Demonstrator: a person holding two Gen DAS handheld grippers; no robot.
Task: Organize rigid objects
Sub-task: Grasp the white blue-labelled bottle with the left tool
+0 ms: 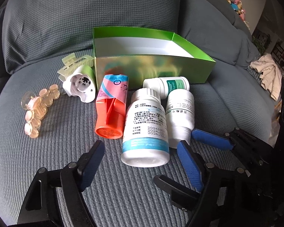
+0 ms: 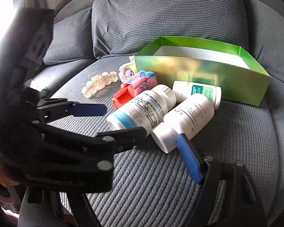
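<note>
Here blue-banded bottle point(image 1: 145, 130) lies between spread left jaws.

An open green box point(image 1: 151, 70) stands upright on the sofa seat. Just in front lie three white pill bottles: a blue-banded one point(image 1: 145, 128), a plain one point(image 1: 179, 117) touching it, and a green-labelled one point(image 1: 166, 85) crosswise behind. Left lie an orange inhaler point(image 1: 111, 109), a white inhaler point(image 1: 81, 87), and two hair claws point(image 1: 37, 111).

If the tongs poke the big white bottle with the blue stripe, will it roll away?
Probably. The big bottle is round and lies on its side, so a sideways nudge could roll it. The ribbed sofa cushion may slow it, and the plain white bottle close beside it might block that way. It looks like stiff plastic.
</note>
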